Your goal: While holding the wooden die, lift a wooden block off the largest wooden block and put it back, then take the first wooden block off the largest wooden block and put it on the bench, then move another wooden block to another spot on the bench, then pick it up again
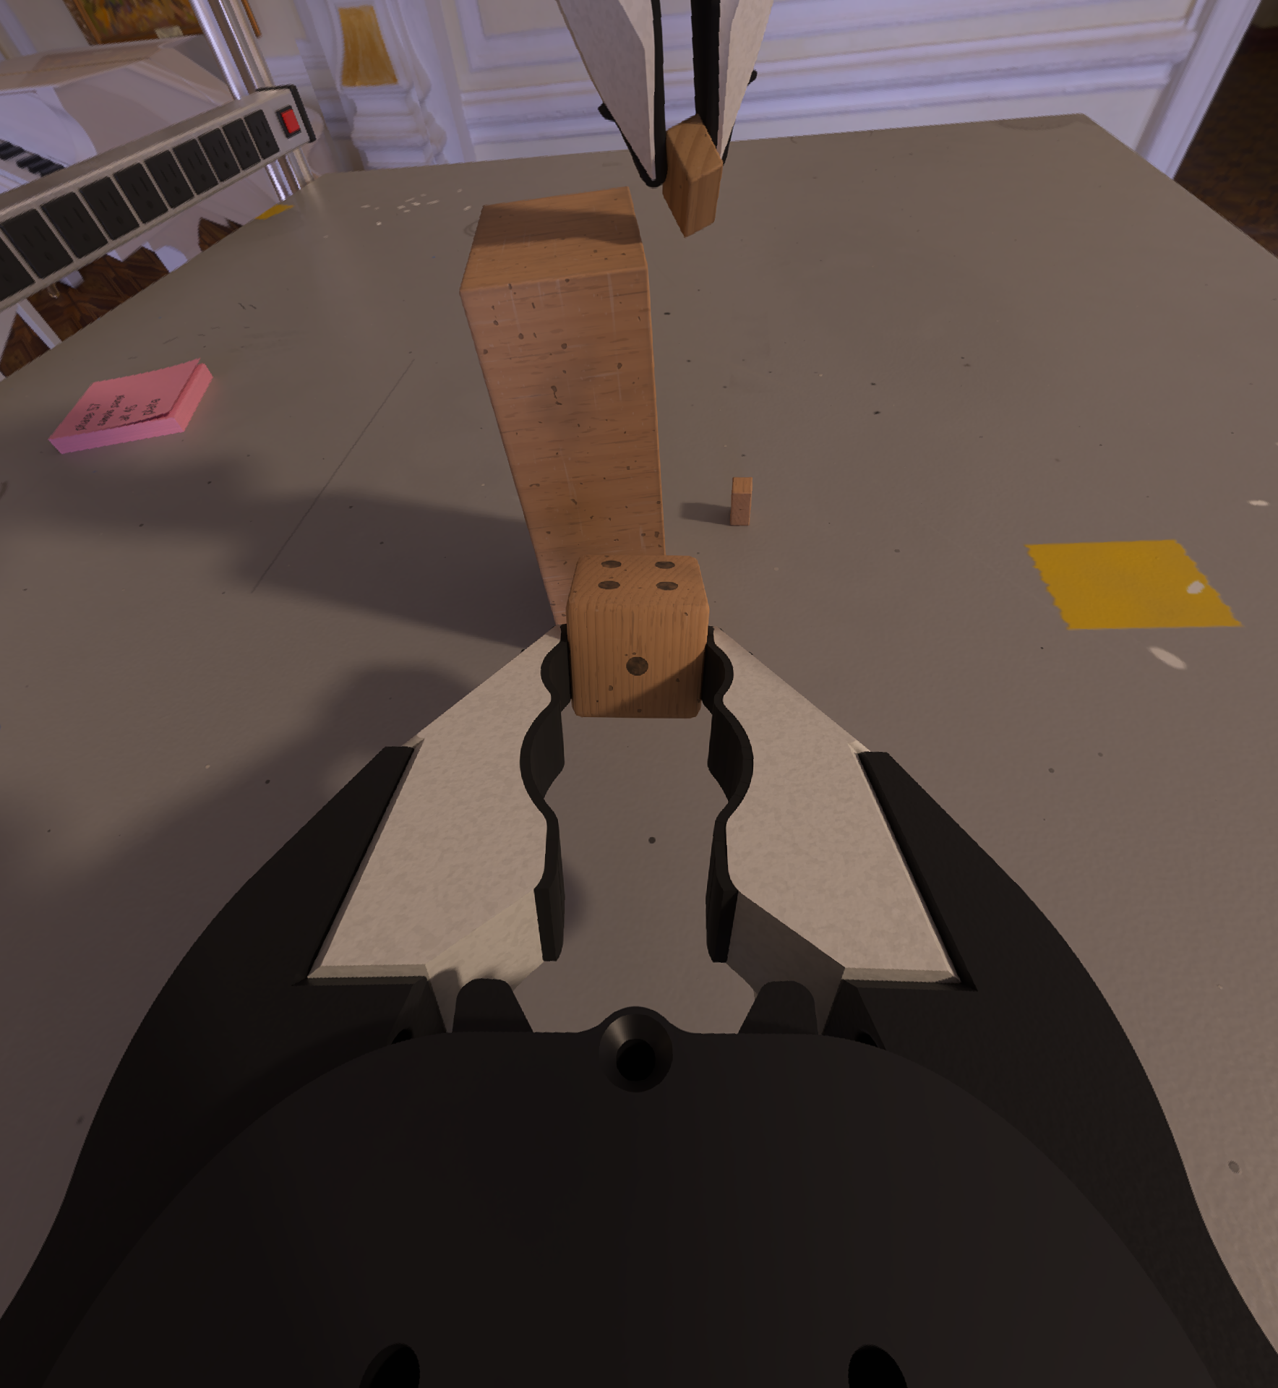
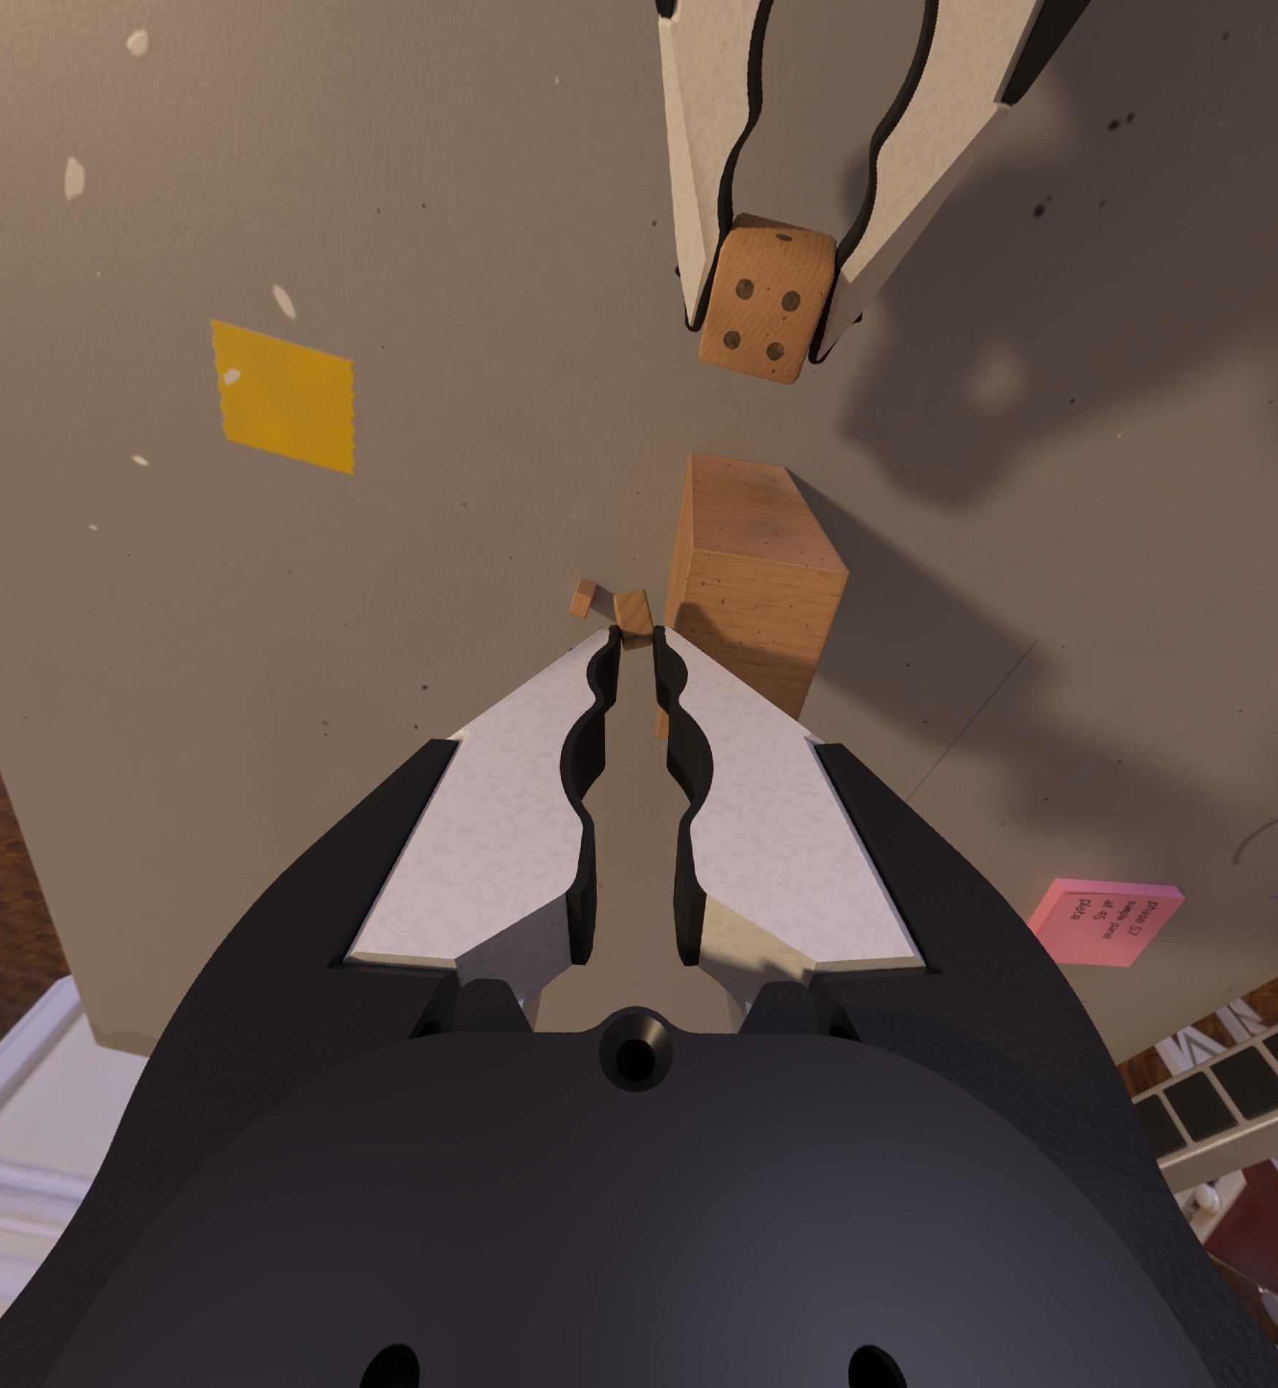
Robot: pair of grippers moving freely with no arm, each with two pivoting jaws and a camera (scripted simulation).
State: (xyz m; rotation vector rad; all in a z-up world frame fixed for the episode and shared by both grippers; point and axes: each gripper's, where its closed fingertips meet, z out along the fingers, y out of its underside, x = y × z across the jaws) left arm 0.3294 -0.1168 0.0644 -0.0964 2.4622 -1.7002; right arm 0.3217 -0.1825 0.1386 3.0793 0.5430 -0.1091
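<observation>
Landmark: the largest wooden block (image 1: pixel 568 390), standing upright on the grey counter (image 1: pixel 921 751).

1. Left gripper (image 1: pixel 637 668). Nearest item, low over the counter and level, just in front of the landmark's base. Fingers (image 1: pixel 471 811) clamped on the wooden die (image 1: pixel 636 638), four pips up, one pip toward the camera.

2. Largest wooden block. Top face bare; nothing rests on it.

3. Right gripper (image 2: pixel 636 635). Above and just beyond the landmark's top, pointing steeply down. Fingers closed on a small wooden block (image 1: pixel 690 180), which hangs in the air clear of the landmark, off its right edge as the left wrist view shows it.

4. Second small wooden block (image 1: pixel 741 500). Upright on the counter, to the right of the landmark's base, apart from it.

5. Yellow tape patch (image 1: pixel 1128 584) farther right; pink note pad (image 1: pixel 133 405) to the left; power strip (image 1: pixel 118 203) beyond the left counter edge.

Step judged: a lifted block in carriage, either going back onto the landmark or on its way to the counter; which one cannot be told. Next move calls for a steady descent and a flat set-down before release, the die grip unchanged.
</observation>
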